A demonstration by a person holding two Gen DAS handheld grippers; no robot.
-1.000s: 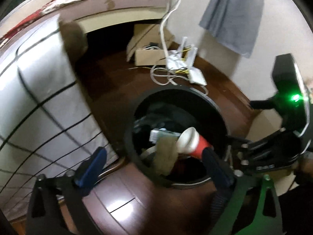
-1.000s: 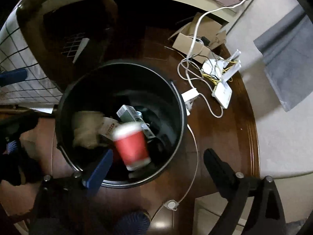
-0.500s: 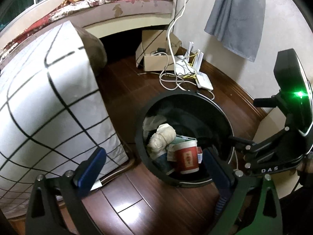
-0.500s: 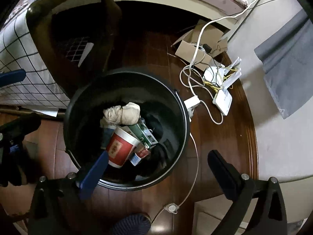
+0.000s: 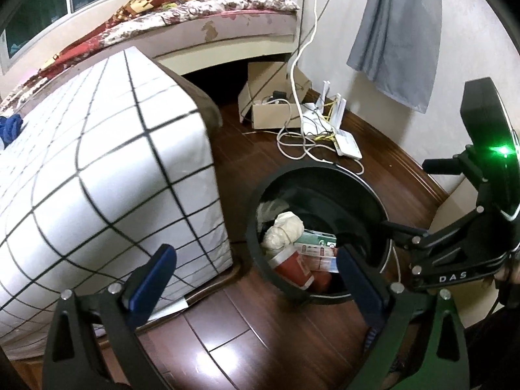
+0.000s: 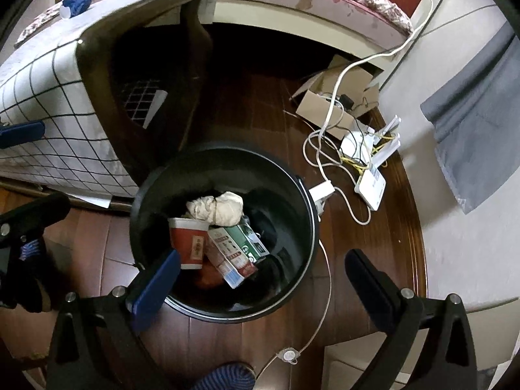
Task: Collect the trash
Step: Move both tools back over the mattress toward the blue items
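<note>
A black round trash bin (image 5: 256,247) (image 6: 308,227) stands on the dark wood floor. In it lie a red paper cup (image 5: 292,265) (image 6: 190,242), a crumpled paper wad (image 5: 286,227) (image 6: 217,208) and red and green cartons (image 6: 235,250). My left gripper (image 5: 256,276) is open and empty, above and just left of the bin. My right gripper (image 6: 260,273) is open and empty, above the bin's near rim. The right gripper's black body (image 5: 471,227) shows at the right of the left wrist view.
A table with a white checked cloth (image 5: 97,178) (image 6: 48,104) stands left of the bin. A cardboard box (image 5: 273,110), white cables and a router (image 6: 370,185) lie on the floor behind. A grey cloth (image 5: 396,32) hangs on the wall. A bed (image 5: 195,16) is behind.
The red cup fell from the right gripper into the bin and now lies among the trash. Both grippers have risen and drawn back from the bin.
</note>
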